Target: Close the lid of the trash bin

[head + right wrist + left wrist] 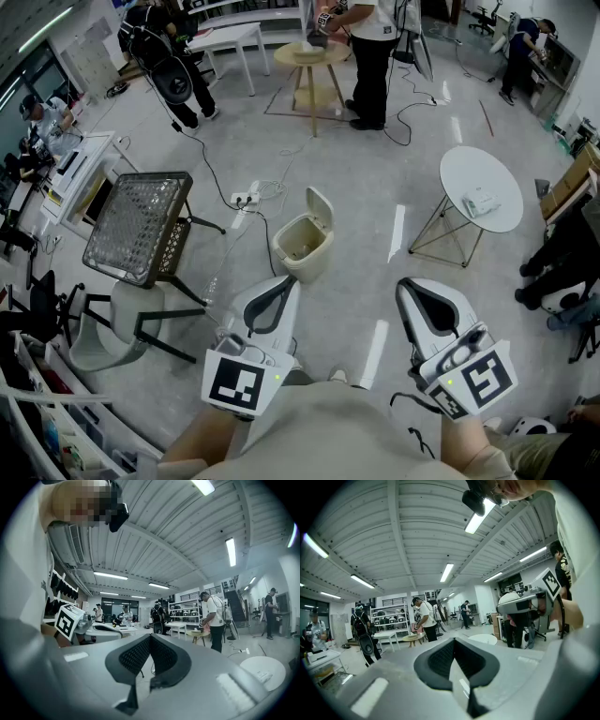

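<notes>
While the person is holding both grippers low and close to the body, the trash bin [298, 251] is standing on the grey floor [375, 187] just beyond the left gripper [281, 281], slightly left of the midline between the two tools.

Its lid [320, 208] is standing upright at the far right edge of the bin, fully open, and the pale inside is showing. Neither gripper is touching the bin or the lid.

Left gripper: the fingers are pressing together at the tips and nothing is lying between them. In the left gripper view the black pads [440, 660] are meeting in a point.

Right gripper [406, 284]: the fingers are likewise lying together and gripping nothing. It is hanging to the right of the bin and apart from it.

Both gripper views are looking level across the room, each catching the other gripper at its edge.

A black mesh chair [141, 225] is standing left of the bin. A round white table [481, 187] is standing far right. A power strip [246, 198] is lying on the floor just left of the lid, with cables trailing off it.
</notes>
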